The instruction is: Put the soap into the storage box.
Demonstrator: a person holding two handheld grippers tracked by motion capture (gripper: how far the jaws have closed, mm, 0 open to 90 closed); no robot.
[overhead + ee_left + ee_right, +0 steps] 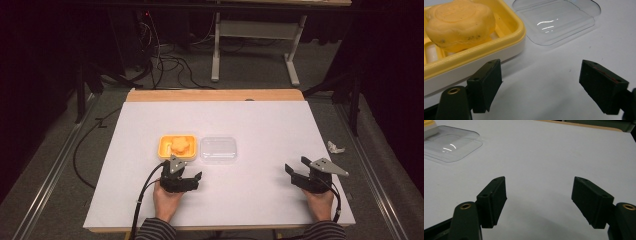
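Yellow soap dish [165,150] holding its soap bar [180,146], clear lid [218,149] off at its 3 o'clock, likely awaiting closing; left gripper [192,176] wide-jawed, empty at dish's 6 o'clock; right gripper [296,170] wide, empty, well apart.

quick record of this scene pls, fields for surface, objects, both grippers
surface: white table top
soap dish: yellow, left of centre, lid off
soap: yellow bar lying in the dish
lid: clear plastic, flat on the table right beside the dish
left gripper: open, empty, just in front of the dish
right gripper: open, empty, far right near the table edge
off table: crumpled white scrap on the floor
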